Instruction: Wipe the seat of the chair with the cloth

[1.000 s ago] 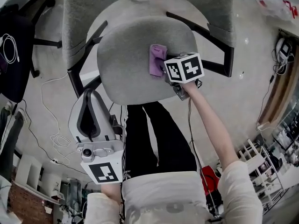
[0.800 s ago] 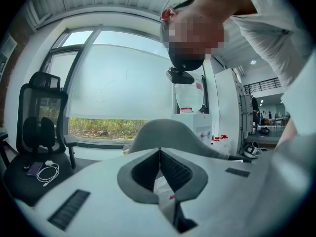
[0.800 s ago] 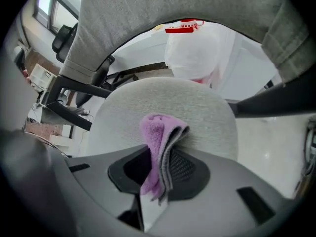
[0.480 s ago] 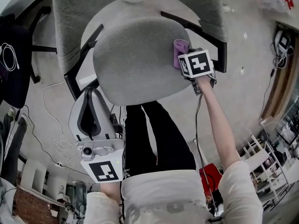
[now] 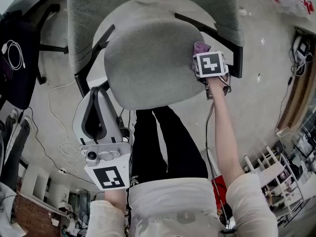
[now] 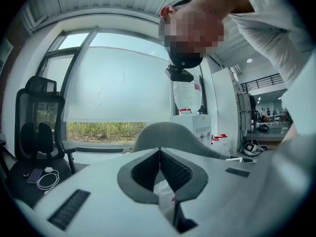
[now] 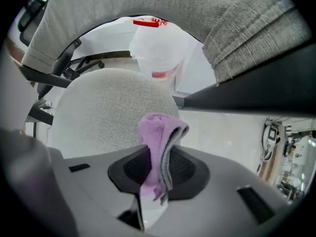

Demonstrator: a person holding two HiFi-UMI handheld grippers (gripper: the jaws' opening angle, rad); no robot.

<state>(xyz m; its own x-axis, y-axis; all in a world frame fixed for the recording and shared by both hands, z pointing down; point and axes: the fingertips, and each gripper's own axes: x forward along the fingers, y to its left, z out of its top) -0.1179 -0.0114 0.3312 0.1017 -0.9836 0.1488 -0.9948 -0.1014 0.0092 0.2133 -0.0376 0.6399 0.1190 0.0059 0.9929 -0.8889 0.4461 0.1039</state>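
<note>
Head view: the cloth (image 5: 201, 47) is mostly hidden behind the marker cube of the right gripper (image 5: 201, 57) — only a purple tip shows at the far right edge of the seat (image 5: 148, 58). The jaws are masked by the same cube. The backrest (image 5: 148, 4) is cut off by the top edge. The seat conceals the chair base.

Right gripper view: the cloth's near end disappears between the jaws — contact with the seat cannot be determined.
</note>
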